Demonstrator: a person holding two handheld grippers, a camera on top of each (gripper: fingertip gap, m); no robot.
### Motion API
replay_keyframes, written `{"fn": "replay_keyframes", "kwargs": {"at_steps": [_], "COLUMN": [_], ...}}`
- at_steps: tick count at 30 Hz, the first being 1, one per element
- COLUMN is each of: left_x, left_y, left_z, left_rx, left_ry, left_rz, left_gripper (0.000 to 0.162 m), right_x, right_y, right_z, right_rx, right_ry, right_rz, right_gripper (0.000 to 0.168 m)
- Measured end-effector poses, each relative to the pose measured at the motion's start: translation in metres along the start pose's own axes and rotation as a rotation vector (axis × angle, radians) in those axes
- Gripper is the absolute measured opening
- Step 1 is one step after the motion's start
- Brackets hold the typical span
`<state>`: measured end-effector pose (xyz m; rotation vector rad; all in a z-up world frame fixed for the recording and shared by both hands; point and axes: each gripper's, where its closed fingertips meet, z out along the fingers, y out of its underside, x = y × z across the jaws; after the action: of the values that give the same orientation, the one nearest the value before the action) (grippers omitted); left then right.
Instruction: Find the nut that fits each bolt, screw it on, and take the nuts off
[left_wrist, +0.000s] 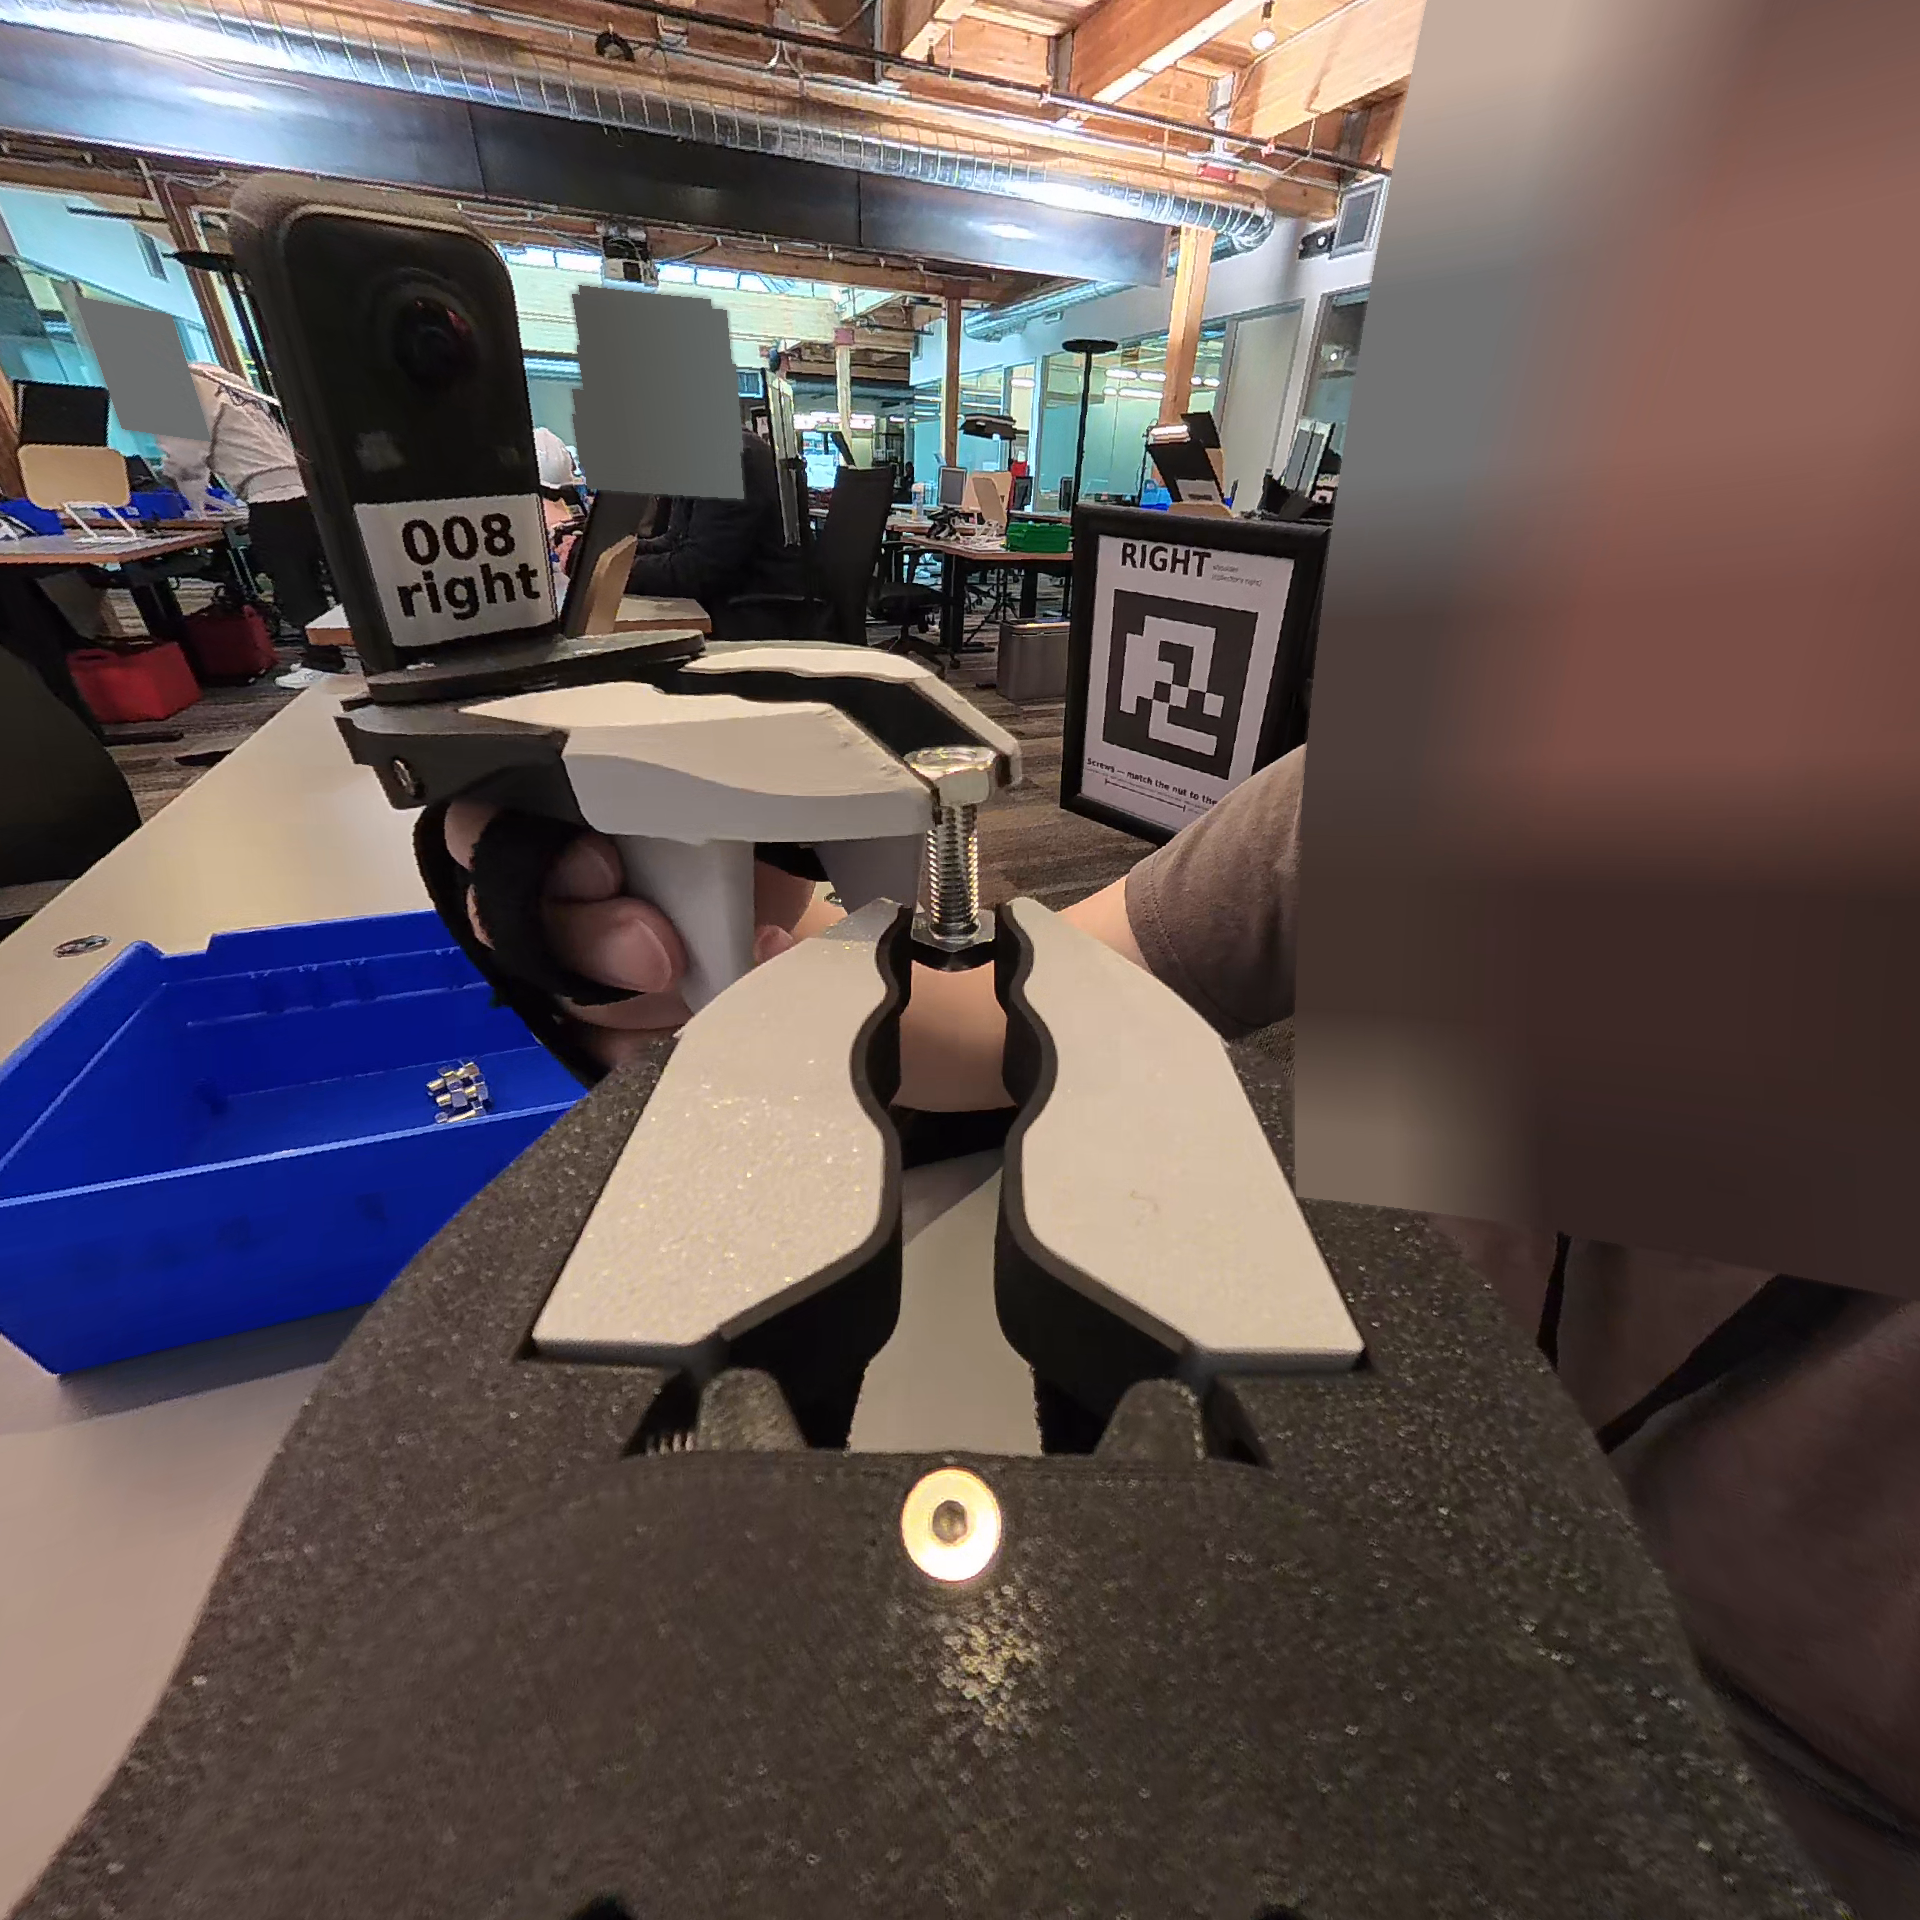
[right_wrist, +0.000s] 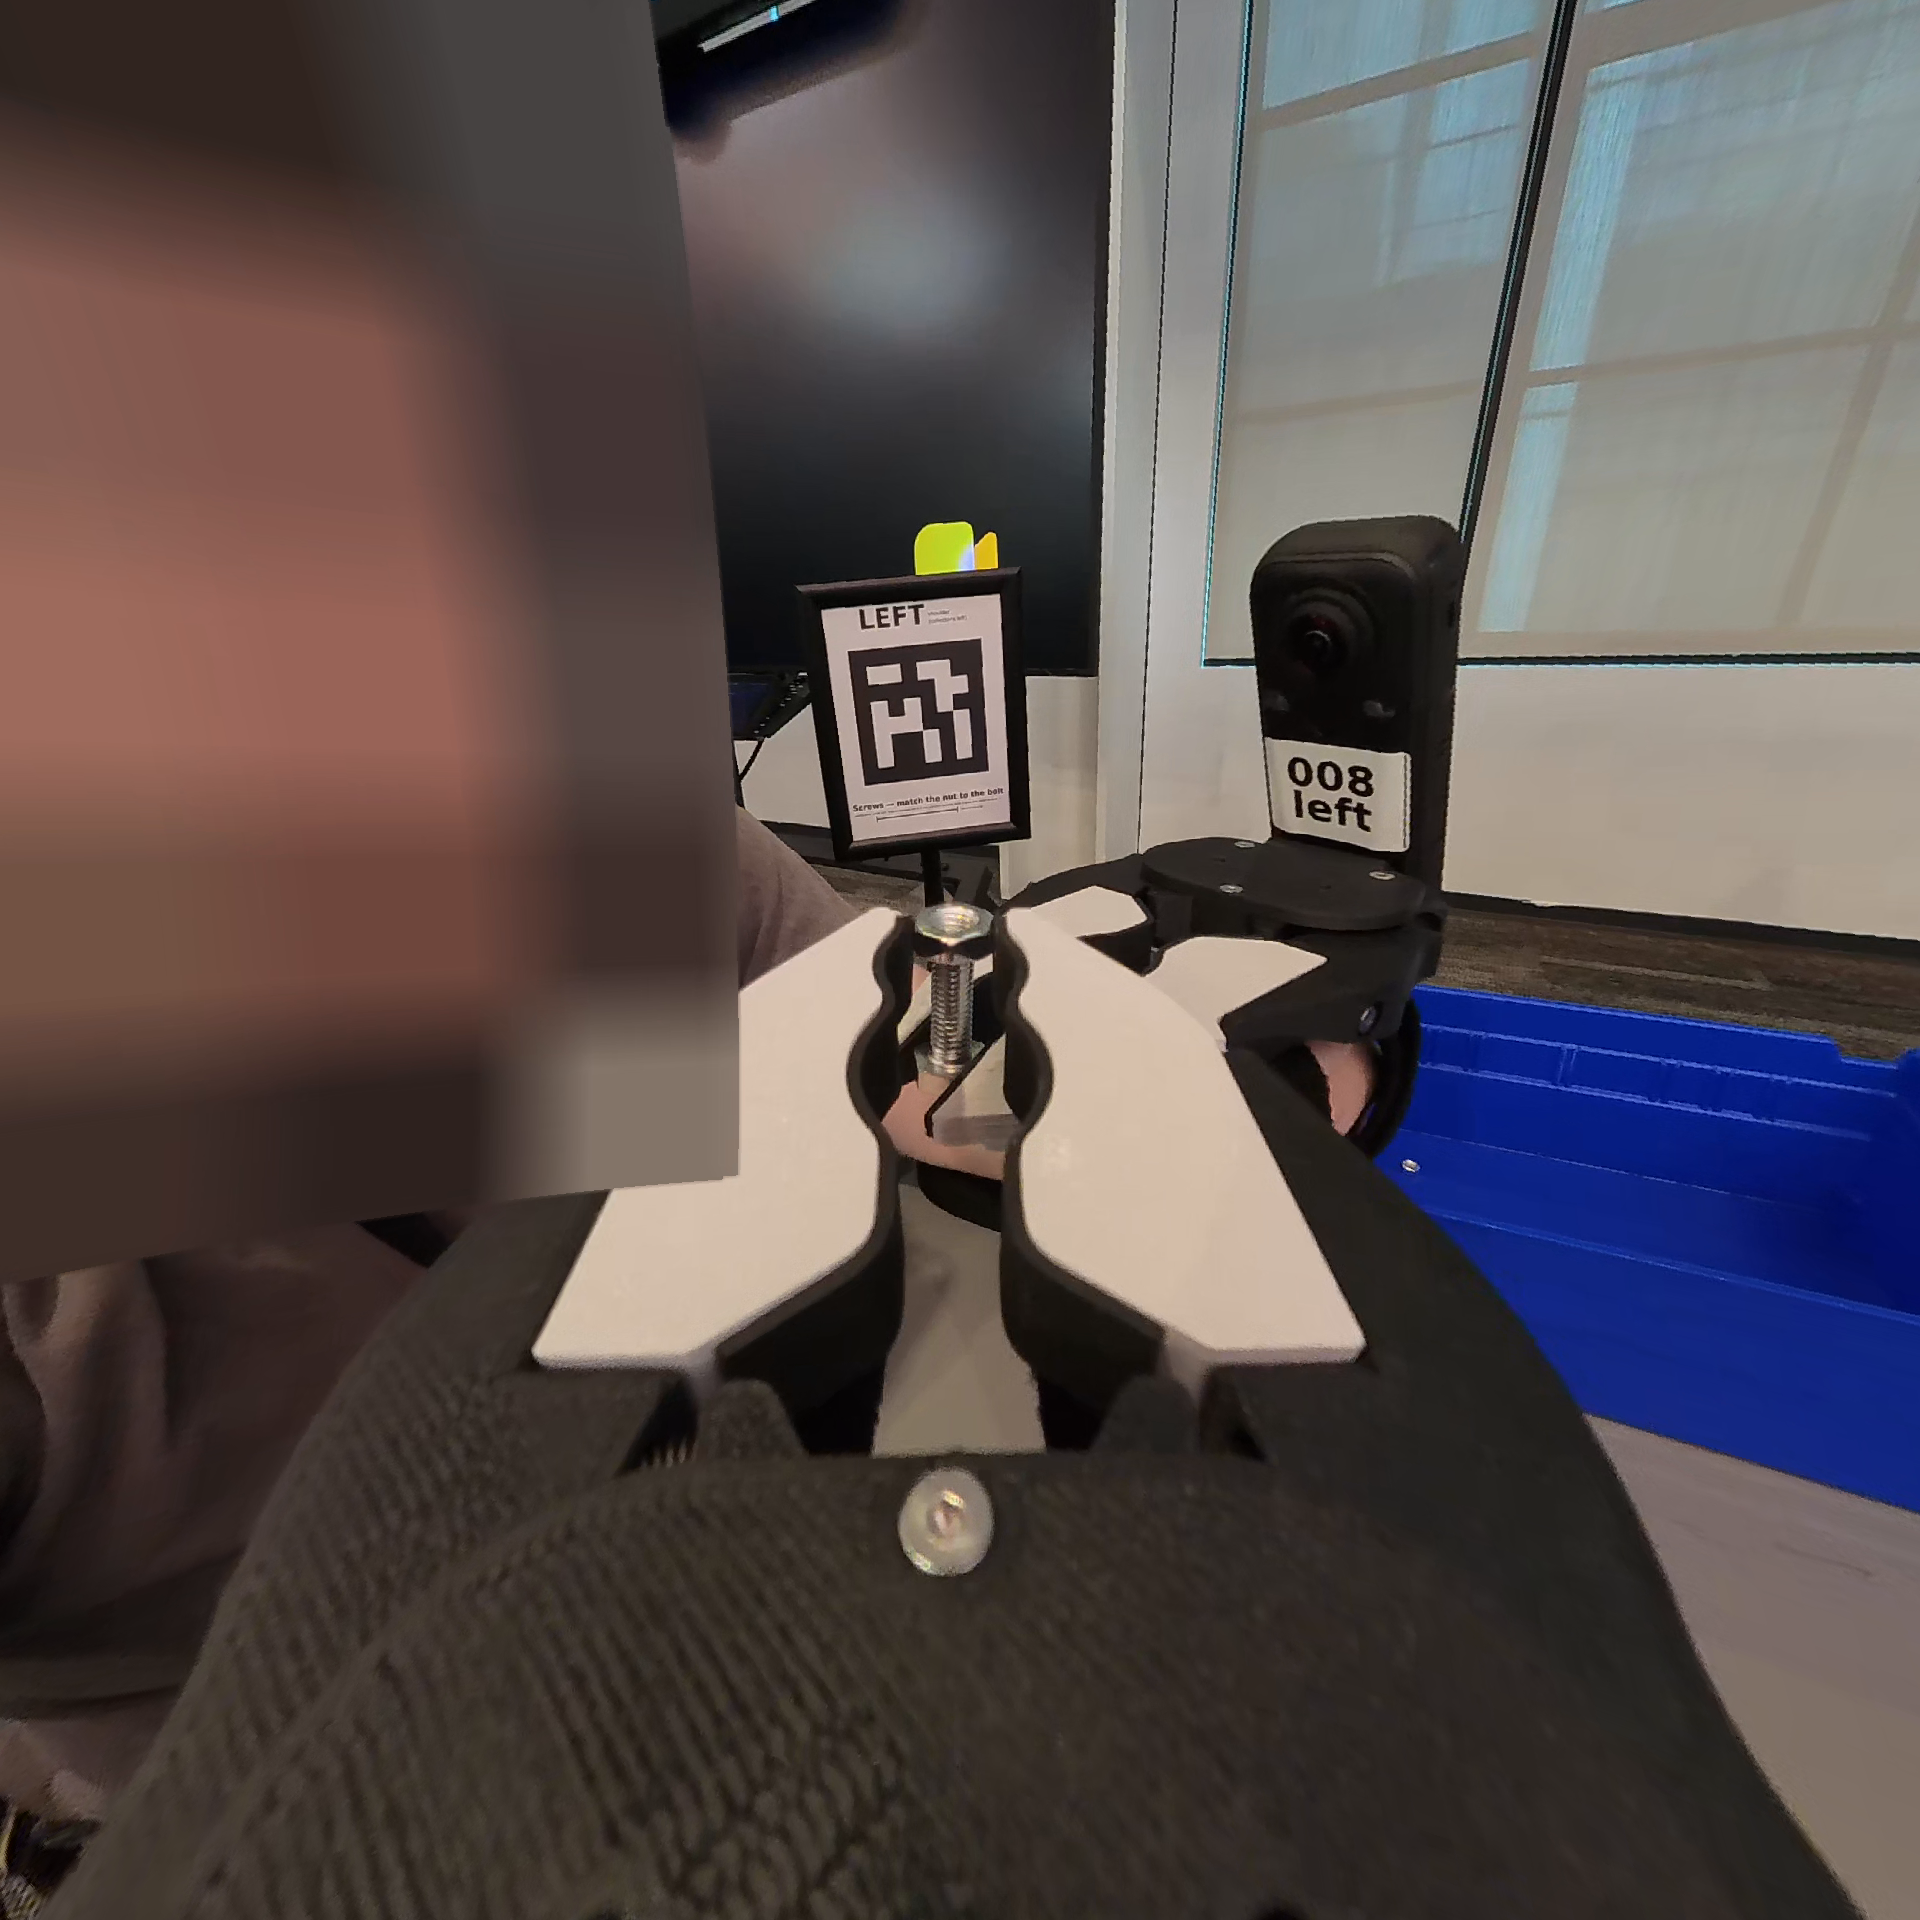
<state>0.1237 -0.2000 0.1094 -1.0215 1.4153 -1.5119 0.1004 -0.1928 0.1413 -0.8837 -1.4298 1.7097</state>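
Two hand-held grippers are meeting in mid-air above a pale table (left_wrist: 260, 831), sharing one silver bolt (left_wrist: 951, 862) between them.

At the far left of the left wrist view, a blue bin (left_wrist: 208, 1122) is sitting on the table, with a small cluster of silver nuts (left_wrist: 459, 1089) lying loose on its floor.

Moving right, the right gripper (left_wrist: 961, 774) is reaching in from the left, a gloved hand (left_wrist: 566, 935) wrapping its handle. Its fingers are closing narrowly on the hexagonal head of the bolt, which is standing upright with its threaded shaft pointing down.

Below it, the left gripper (left_wrist: 951, 940) is pointing away from its camera, its fingers drawn narrow and pinching a nut (left_wrist: 948, 938) that is sitting on the lower end of the bolt's thread.

Farther right, a framed card (left_wrist: 1184, 675) with a black-and-white square pattern is standing on the table.

In the right wrist view, the bolt (right_wrist: 951, 997) is showing again, its head pinched at the tips of the right gripper (right_wrist: 951, 930), the nut (right_wrist: 940, 1060) gripped by the left gripper (right_wrist: 951, 1081) lower down. The bin (right_wrist: 1662, 1195) is lying to the right.
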Motion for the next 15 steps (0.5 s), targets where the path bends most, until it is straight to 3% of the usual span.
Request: {"fn": "replay_keyframes", "kwargs": {"at_steps": [15], "left_x": [-0.022], "left_y": [0.008], "left_z": [-0.007], "left_rx": [-0.064], "left_ry": [-0.124], "left_rz": [-0.034], "left_gripper": [0.015], "right_x": [0.019], "right_y": [0.007], "right_z": [-0.011], "right_rx": [-0.113], "right_ry": [0.185], "right_rz": [-0.026], "right_gripper": [0.015]}}
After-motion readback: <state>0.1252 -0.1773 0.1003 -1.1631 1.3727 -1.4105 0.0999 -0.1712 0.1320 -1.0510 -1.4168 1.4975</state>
